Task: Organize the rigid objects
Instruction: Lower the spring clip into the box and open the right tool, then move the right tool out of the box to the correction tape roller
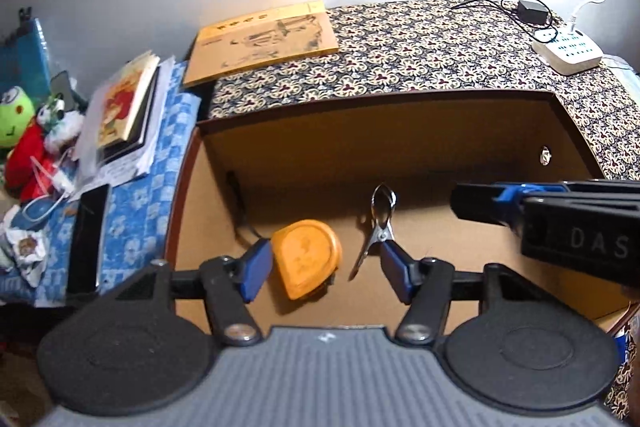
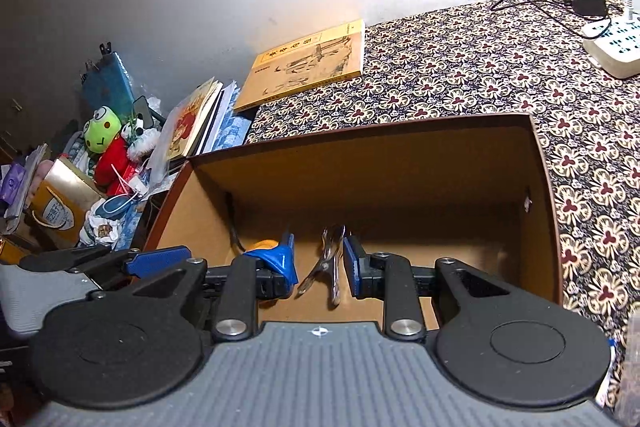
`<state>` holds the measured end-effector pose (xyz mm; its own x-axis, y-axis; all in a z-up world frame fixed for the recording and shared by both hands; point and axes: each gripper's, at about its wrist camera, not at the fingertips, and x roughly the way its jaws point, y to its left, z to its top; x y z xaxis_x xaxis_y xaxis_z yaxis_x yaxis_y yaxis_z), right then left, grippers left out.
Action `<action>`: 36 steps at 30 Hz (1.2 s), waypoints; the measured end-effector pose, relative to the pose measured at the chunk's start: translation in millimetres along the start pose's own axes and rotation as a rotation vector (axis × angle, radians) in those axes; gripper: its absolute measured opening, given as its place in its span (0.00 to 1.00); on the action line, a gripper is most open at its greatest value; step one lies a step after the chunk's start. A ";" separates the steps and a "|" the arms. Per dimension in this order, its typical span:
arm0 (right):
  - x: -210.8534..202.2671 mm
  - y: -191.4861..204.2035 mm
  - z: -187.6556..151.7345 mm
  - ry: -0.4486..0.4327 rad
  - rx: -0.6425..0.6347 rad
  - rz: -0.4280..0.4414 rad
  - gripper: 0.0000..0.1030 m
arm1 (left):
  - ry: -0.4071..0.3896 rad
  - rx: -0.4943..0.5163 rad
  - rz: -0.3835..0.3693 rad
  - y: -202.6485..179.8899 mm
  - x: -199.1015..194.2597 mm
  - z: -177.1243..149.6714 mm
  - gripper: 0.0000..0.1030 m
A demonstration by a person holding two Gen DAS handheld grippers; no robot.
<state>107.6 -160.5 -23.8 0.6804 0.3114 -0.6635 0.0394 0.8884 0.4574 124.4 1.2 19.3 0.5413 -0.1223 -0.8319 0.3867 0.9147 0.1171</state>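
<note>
The left gripper (image 1: pixel 326 269) stands wide open over the near edge of the cardboard box (image 1: pixel 400 147), its blue pads on either side of the orange tape measure (image 1: pixel 307 259), which lies flat on the box floor. I cannot tell whether the left pad touches the case. Just right of the tape measure lies the metal spring clip (image 1: pixel 378 223), its ring end pointing to the far wall; the right pad sits close beside its near end. Both things rest loose in the box, so the sorting seems partly done. The right gripper (image 1: pixel 560 215) reaches in from the right, level, above the floor.

In the right wrist view, the right gripper (image 2: pixel 320 267) points down into the box (image 2: pixel 400 135) from the near side, jaws at a middling gap around the clip (image 2: pixel 330 263) with a space showing on each side, so it holds nothing. The tape measure (image 2: pixel 262 245) peeks out behind its left finger. Far off on the patterned cloth (image 2: pixel 480 75) lie a yellow book (image 2: pixel 308 61) and a power strip (image 2: pixel 612 47).
</note>
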 end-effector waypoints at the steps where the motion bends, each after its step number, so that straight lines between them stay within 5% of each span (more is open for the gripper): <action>1: -2.9 1.0 -1.8 -0.002 -0.003 -0.002 0.09 | 0.000 -0.002 0.004 -0.9 -2.7 -2.1 0.61; 22: -71.8 11.8 -42.2 -0.081 -0.111 0.041 0.10 | -0.005 -0.070 0.076 -32.1 -55.2 -43.1 0.63; 36: -92.1 -19.3 -64.0 -0.046 -0.021 0.145 0.10 | -0.017 -0.139 0.057 -44.1 -72.0 -71.9 0.64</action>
<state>-2.6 -184.7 -9.4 0.7106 0.4219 -0.5631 -0.0771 0.8422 0.5336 14.7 -2.6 35.1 0.5722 -0.0742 -0.8168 0.2488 0.9647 0.0867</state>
